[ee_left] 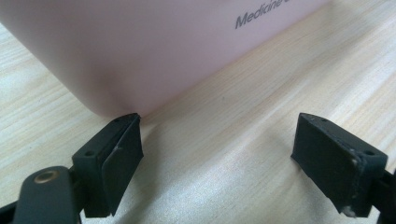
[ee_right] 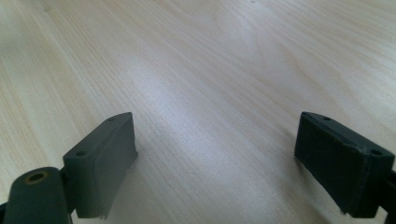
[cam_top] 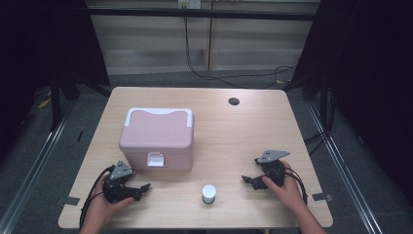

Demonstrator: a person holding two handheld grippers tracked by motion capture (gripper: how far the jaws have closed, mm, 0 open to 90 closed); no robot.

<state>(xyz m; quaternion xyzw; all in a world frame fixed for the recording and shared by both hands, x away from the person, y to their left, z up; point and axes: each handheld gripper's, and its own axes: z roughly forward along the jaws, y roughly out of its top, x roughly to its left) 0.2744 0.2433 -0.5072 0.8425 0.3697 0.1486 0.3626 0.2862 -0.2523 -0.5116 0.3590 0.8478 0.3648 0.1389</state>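
So both grippers are parked low at the near edge of the table (cam_top: 229, 131), jaws spread wide with nothing between them. You can see bare wood between the pads in both gripper views. The pink box (cam_top: 157, 139) sits left of centre, lid down, its white latch (cam_top: 155, 159) facing the person, and its long side runs roughly left to right across the table. The left gripper (cam_top: 141, 189) is just beside the box's near left corner; in the left gripper view one jaw looks almost up against that rounded corner (ee_left: 116, 100), though I can't tell if it's actually touching. The little white bottle (cam_top: 209, 193) stands upright between the two hands, near the front edge, a bit right of the box. The right gripper (cam_top: 248, 180) points inward toward it and seems slightly nearer to it than the left one, which has the box right there instead. My guess: left deals with the box or its latch, right goes sideways for the bottle. Since the bottle's standing, a level grab from the side looks easiest.
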